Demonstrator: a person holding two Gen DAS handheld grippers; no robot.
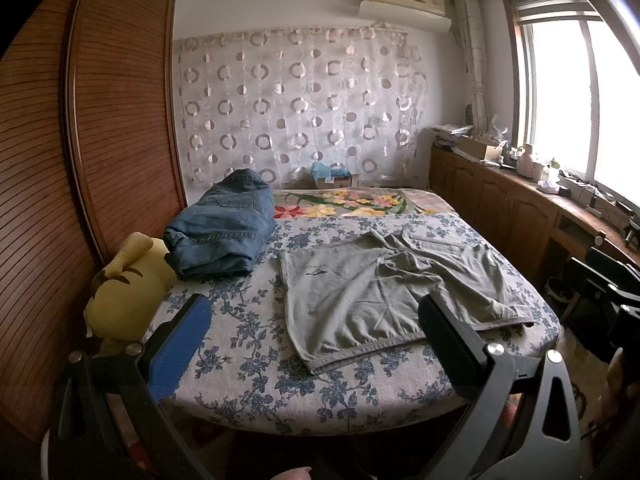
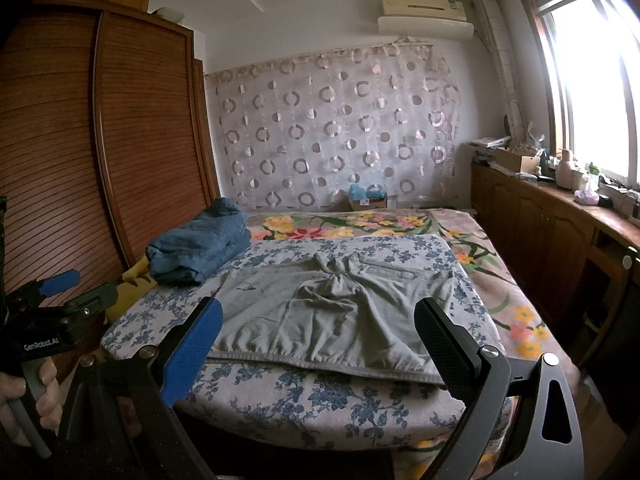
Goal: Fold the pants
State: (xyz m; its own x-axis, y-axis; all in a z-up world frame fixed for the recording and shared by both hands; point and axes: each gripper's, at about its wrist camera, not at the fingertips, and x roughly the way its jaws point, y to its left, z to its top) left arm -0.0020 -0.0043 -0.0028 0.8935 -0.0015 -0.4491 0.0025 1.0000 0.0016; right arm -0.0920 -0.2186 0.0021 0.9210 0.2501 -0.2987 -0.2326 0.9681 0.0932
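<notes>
Grey-green pants (image 2: 332, 320) lie spread flat on the bed (image 2: 320, 396), waistband nearest, legs bunched, not yet folded. Both the left hand-held gripper (image 1: 316, 340) and the right hand-held gripper (image 2: 320, 340) hover spread wide, pinching nothing. Folded jeans (image 1: 224, 228) sit aside.

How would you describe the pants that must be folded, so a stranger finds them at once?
On the bed with the blue-flowered sheet, look at the near edge. The grey-green cotton shorts lie spread flat there, waistband toward the viewer. Unlike the folded blue denim jeans stacked beside the wooden wardrobe, they are unfolded and pale.
</notes>
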